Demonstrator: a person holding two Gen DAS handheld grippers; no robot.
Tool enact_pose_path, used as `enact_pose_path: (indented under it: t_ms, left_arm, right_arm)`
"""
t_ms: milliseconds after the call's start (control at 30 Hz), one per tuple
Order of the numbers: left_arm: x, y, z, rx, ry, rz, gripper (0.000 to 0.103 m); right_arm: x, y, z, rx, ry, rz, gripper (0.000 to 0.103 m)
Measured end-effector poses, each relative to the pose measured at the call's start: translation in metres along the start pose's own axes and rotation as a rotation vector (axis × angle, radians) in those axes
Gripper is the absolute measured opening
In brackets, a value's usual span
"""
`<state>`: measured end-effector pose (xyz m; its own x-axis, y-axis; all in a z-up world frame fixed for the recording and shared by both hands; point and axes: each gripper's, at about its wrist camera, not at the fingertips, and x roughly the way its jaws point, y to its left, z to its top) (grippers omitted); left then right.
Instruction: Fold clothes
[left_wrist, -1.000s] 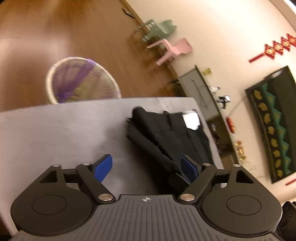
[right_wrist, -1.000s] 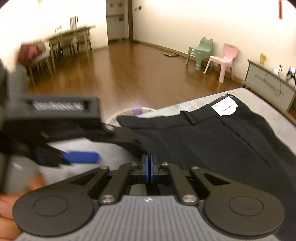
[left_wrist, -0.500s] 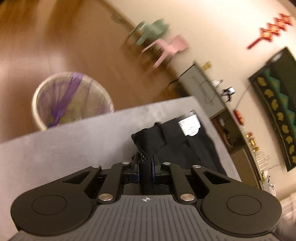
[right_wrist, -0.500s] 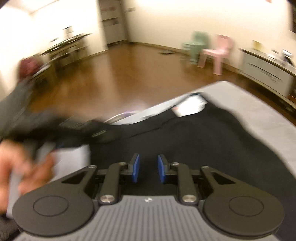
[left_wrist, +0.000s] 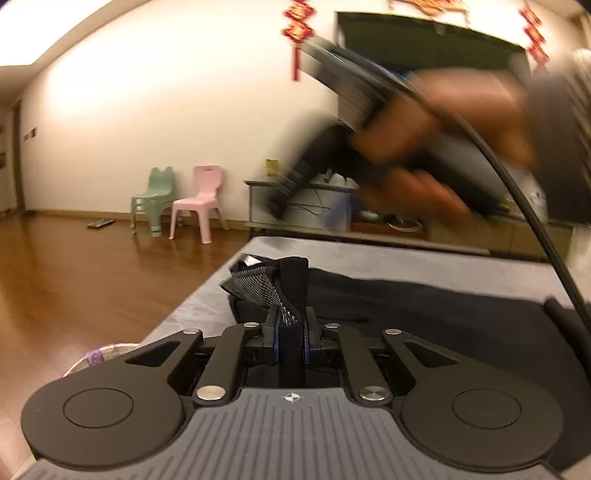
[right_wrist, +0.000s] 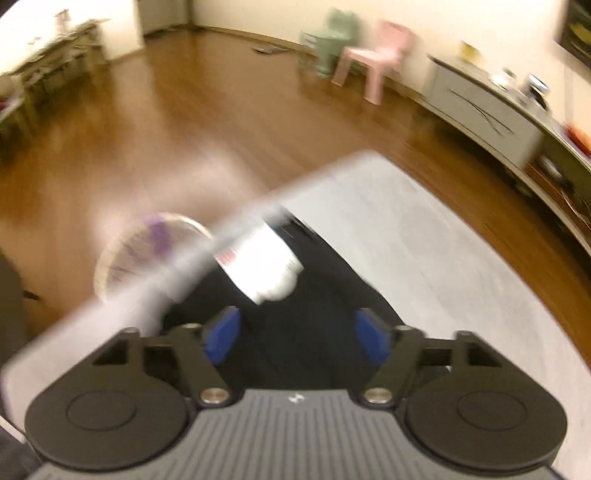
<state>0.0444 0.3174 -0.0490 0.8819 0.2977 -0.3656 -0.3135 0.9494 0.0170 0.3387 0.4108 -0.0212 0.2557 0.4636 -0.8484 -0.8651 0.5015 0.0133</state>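
Left hand-held gripper (left_wrist: 290, 338) pinches the black trousers' (left_wrist: 424, 314) waistband at lower centre; right hand-held gripper (right_wrist: 295, 338) has just been opening, empty, above them. Trousers lie mid-frame on the grey table (right_wrist: 424, 251), folding barely started.

Black linkage arms — silver screws, ribbed grey body, blue-padded fingers (right_wrist: 371, 341).

A hand (left_wrist: 436, 147) streaks past as a brown blur, its tongs (left_wrist: 306, 192) smeared beyond reading; the trousers' white tag (right_wrist: 262, 266) is illegible, the basket (right_wrist: 147, 251) half-hidden behind the surface (right_wrist: 424, 258).
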Motion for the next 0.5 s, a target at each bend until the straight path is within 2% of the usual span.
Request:
enact_pose_path:
  t_ms: [33,133,200,233,267,333,400,500]
  left_arm:
    - [0.0,-0.005,-0.001,0.016,0.004,-0.008,0.011]
    - [-0.002,-0.017,-0.007,0.048,0.009,-0.024,0.011]
    - [-0.006,-0.026,-0.011,0.086,0.005,-0.019,0.011]
    - [-0.008,-0.027,-0.012,0.095,0.003,-0.015,0.011]
    - [-0.01,-0.028,-0.013,0.104,0.001,-0.011,0.01]
    - [-0.018,-0.028,-0.013,0.109,-0.018,-0.014,0.01]
    - [-0.028,-0.028,-0.011,0.105,-0.049,-0.028,0.01]
    - [-0.048,-0.043,-0.006,0.109,-0.108,-0.147,0.01]
  right_arm:
    - [0.004,0.016,0.01,-0.043,0.027,0.014,0.09]
    - [0.041,0.07,0.017,-0.21,0.204,-0.054,0.091]
    - [0.077,0.094,0.007,-0.337,0.321,-0.142,0.065]
    - [0.091,0.103,0.001,-0.386,0.363,-0.187,0.024]
    - [0.092,0.104,-0.003,-0.395,0.361,-0.21,0.012]
    - [0.075,0.096,-0.004,-0.354,0.28,-0.195,0.006]
    - [0.036,0.074,-0.01,-0.243,0.166,-0.156,0.005]
    - [-0.034,0.016,-0.043,-0.015,0.001,-0.089,0.005]
